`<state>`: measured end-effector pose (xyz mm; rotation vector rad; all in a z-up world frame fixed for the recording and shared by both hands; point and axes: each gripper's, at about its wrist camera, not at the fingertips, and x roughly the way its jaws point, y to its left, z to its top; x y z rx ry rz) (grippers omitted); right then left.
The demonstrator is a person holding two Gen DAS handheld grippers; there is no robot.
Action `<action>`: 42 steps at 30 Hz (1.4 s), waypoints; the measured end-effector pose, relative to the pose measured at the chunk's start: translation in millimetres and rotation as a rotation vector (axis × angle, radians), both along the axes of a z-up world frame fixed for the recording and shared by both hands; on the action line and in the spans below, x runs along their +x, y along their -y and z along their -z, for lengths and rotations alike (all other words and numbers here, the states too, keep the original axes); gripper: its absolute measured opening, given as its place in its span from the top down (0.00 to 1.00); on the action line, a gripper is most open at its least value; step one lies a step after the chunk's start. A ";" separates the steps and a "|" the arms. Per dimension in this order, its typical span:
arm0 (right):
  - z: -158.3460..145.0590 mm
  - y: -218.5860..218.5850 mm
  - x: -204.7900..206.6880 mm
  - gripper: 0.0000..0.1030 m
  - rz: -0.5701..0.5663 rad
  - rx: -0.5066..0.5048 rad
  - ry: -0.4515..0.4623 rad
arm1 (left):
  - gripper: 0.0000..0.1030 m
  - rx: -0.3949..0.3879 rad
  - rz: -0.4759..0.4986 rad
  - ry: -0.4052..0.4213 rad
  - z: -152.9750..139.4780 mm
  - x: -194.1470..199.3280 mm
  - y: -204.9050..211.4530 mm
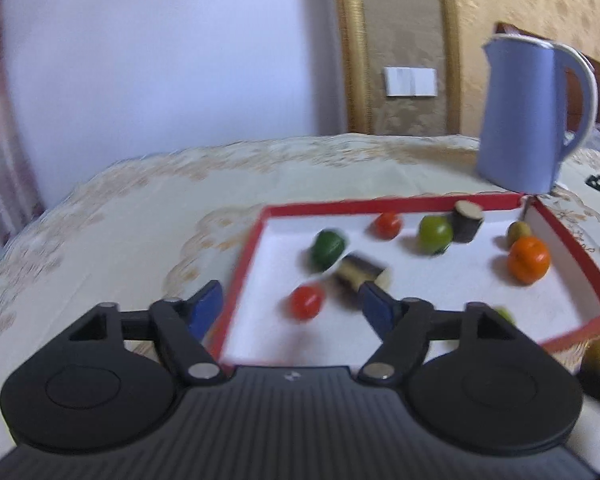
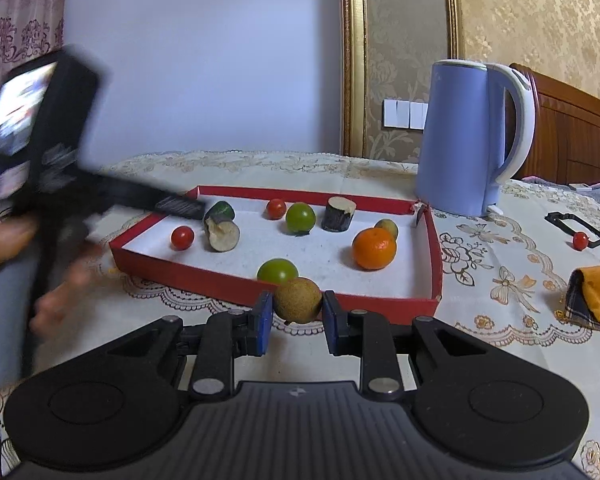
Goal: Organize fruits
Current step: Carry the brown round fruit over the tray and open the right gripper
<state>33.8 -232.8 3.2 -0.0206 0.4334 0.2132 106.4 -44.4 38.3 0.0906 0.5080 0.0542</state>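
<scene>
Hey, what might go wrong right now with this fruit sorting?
1. The right gripper pinches the round brown fruit only at its sides, just outside the red tray; it may slip and roll off.
2. Lifting it in too low might clip the tray's near wall or bump the green fruit just behind it.
3. The left gripper, open over the tray, might knock the cherry tomato.

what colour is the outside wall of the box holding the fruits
Red outside, white inside; clearest in the right wrist view.

Soft even indoor light, left view motion-blurred, right sharp, fisheye-bent edges
</scene>
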 end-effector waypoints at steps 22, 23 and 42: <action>-15.2 -4.4 72.6 0.75 0.022 0.005 0.001 | 0.00 -0.045 -0.041 -0.004 32.2 -29.7 -32.9; -15.4 -4.0 77.0 0.75 0.025 0.008 -0.004 | 0.00 -0.054 -0.042 -0.010 32.5 -29.2 -34.3; -10.6 -3.5 135.3 0.75 0.075 0.000 -0.080 | 0.00 -0.073 -0.047 -0.028 34.2 -27.2 -36.6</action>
